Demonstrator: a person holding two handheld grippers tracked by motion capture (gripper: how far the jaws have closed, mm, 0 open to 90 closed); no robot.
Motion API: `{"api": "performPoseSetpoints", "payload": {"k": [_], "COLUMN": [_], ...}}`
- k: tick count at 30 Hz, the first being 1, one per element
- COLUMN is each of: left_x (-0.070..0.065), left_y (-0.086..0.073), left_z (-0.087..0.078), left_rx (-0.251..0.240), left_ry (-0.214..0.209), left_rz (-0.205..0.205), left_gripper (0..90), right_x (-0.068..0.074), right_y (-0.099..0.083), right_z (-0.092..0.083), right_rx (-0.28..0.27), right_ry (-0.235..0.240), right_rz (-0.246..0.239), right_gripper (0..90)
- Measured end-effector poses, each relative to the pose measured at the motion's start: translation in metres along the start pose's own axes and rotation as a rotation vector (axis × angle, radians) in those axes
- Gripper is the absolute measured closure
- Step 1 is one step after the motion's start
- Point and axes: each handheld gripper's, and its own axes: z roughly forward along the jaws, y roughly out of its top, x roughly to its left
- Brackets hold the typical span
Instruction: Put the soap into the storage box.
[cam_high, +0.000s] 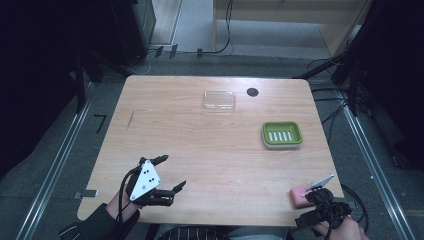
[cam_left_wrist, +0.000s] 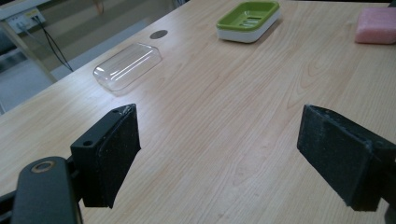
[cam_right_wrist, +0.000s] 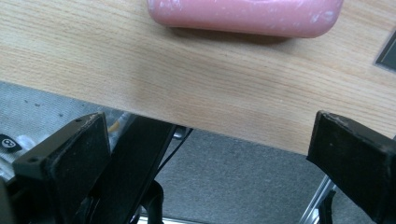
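1. Nothing is held so far: both tongs stand spread and empty.
2. The pink soap bar (cam_high: 300, 197) lies flat on the bench (cam_high: 200, 150), at the edge nearest the person, well short of the green soap dish (cam_high: 282, 134).
3. The right tongs (cam_high: 320, 207) hover just beside the bar, off the bench edge, not touching it.
4. The left tongs (cam_high: 169, 172) wait far from the dish.
5. Left, I'd judge: grasping the bar and carrying it to the dish; the clear lid (cam_high: 219, 100) sits beyond the dish.

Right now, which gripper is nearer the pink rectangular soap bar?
Right. The right gripper sits open at the table's near right edge, just beside the pink rectangular soap bar, not touching it. The left gripper hovers open over the near left side, far across the table.
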Motion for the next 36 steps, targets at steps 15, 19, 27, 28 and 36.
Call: {"api": "performPoseSetpoints", "payload": {"k": [15, 19, 27, 28, 36], "left_x": [0.0, 0.0, 0.0, 0.0, 0.0], "left_y": [0.0, 0.0, 0.0, 0.0, 0.0], "left_z": [0.0, 0.0, 0.0, 0.0, 0.0], "left_rx": [0.004, 0.002, 0.008, 0.007, 0.008], "left_ry": [-0.002, -0.001, -0.003, -0.003, -0.004], "left_rz": [0.004, 0.001, 0.007, 0.007, 0.008], "left_gripper": [14.0, 14.0, 14.0, 14.0, 14.0], "right_x": [0.002, 0.001, -0.002, -0.002, -0.002], "right_y": [0.006, 0.011, 0.023, 0.024, 0.033], "right_z": [-0.005, -0.004, -0.006, -0.006, -0.006], "right_rx": [-0.077, -0.085, -0.099, -0.097, -0.105], "right_ry": [-0.004, 0.002, -0.007, -0.009, -0.008], "right_rz": [-0.009, -0.02, -0.016, -0.017, -0.02], "right_gripper": [0.0, 0.0, 0.0, 0.0, 0.0]}}
